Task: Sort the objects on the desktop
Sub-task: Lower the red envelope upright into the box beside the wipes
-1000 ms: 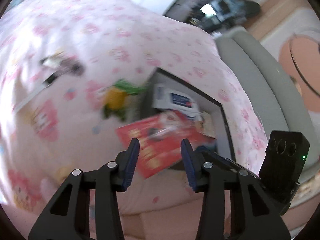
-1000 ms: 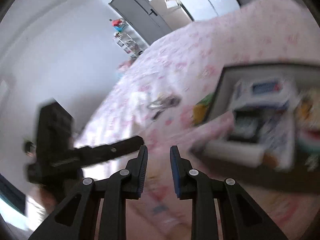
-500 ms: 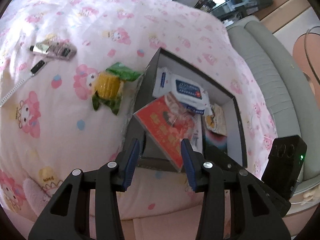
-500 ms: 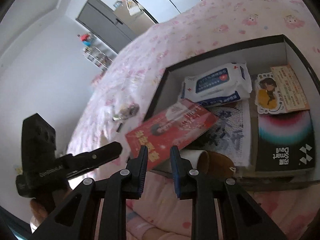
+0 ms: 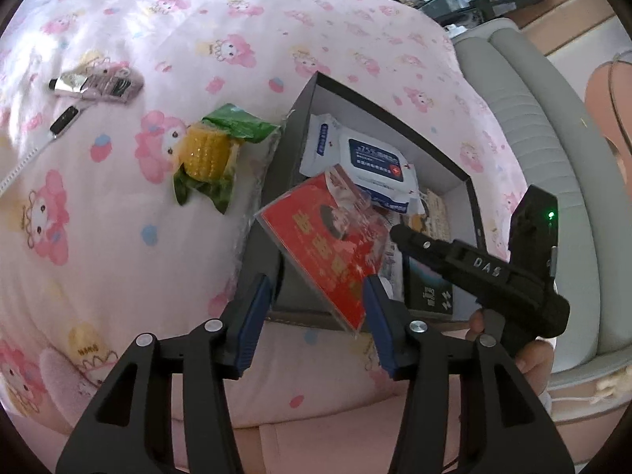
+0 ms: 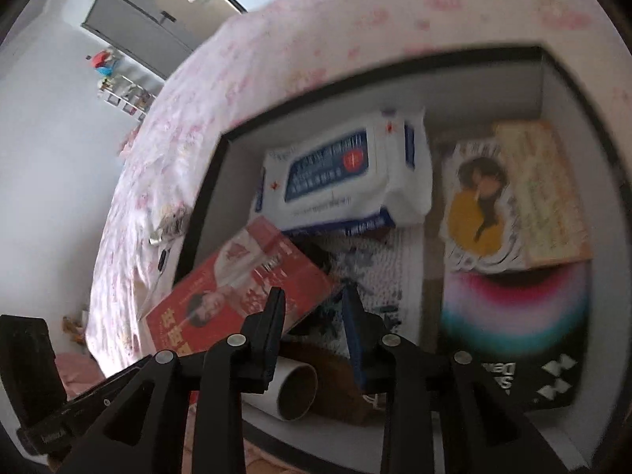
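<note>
Red packet tipped over the box rim, both grippers standing off it.

The black box [image 5: 462, 185] sits on the pink bedspread [image 5: 118, 237] as the collecting bin; inside it the red packet [image 5: 328, 252] leans on the near rim, half in (likely just let go). The left gripper [image 5: 316, 316] has just been opening and brackets its corner without pressing; the right gripper [image 6: 314, 326], also just opening, is part open and empty over the box. The corn toy [image 5: 207, 154] lies beside the box, unsorted.

Both grippers' jaws are opened wider, the right gripper [image 6: 312, 312] is brought over the box [image 6: 205, 197], and the red packet [image 5: 328, 252] is released onto its near-left edge.
</note>
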